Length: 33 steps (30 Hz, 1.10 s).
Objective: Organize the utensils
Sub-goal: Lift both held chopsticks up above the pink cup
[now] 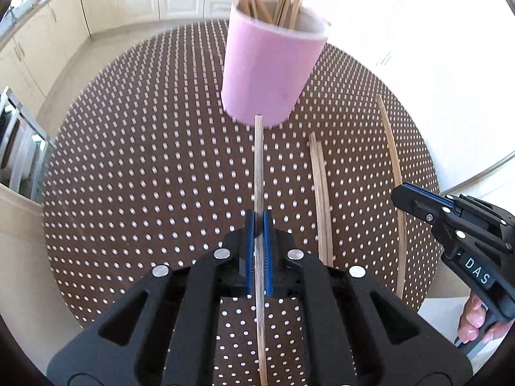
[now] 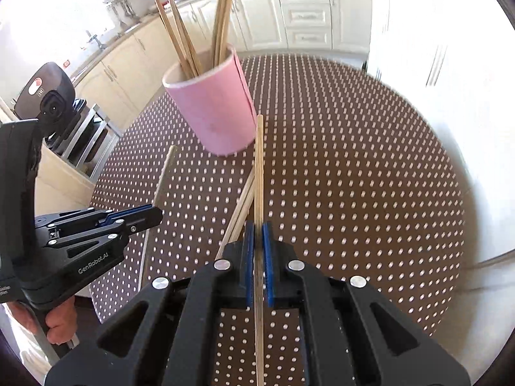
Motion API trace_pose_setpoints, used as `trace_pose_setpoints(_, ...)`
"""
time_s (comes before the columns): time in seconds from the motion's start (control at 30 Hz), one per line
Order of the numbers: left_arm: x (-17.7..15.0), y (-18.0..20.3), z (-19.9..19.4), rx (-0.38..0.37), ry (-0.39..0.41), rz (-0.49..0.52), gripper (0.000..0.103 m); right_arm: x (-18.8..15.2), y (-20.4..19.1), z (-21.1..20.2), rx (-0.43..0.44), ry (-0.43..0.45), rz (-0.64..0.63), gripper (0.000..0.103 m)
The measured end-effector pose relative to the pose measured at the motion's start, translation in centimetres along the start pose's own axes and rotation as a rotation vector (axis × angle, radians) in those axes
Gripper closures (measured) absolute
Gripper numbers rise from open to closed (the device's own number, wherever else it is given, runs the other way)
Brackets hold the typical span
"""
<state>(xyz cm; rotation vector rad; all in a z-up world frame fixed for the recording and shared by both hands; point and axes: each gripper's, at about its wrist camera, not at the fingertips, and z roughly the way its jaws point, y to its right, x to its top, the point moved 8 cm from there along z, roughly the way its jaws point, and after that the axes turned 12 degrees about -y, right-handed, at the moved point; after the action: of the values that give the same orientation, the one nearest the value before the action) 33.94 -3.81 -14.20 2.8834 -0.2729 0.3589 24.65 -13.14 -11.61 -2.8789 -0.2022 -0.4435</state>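
Pinching a single bamboo chopstick between its blue pads, the left gripper holds the stick roughly level above the cloth, its tip pointing at the base of the pink holder. The right gripper does the same with a second chopstick, fingers pressed together on the shaft, tip close beside the holder's lower wall. Both sticks look thin, light and stiff, with smooth sides, so I judge a clamp near mid-length keeps them from pivoting or sliding in the pads; held at one end they would likely droop and twist. Each needs tipping upright before it drops in. Several chopsticks already stand in the cup, leaning against its rim. The holder itself looks like a light rolled sheet and could tip if a stick pushes its wall. A loose pair lies flat on the dotted tablecloth between the two grippers, and in the left view another stick curves along the cloth near the right gripper; whether that is the held one I cannot tell
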Motion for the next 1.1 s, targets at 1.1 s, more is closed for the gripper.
trace_pose_setpoints(1.1, 1.3, 4.1, -13.3, 0.168, 0.438, 0.042, 0.097, 5.5, -1.9, -11.2, -0.009, 0.551, -0.001, 0.099)
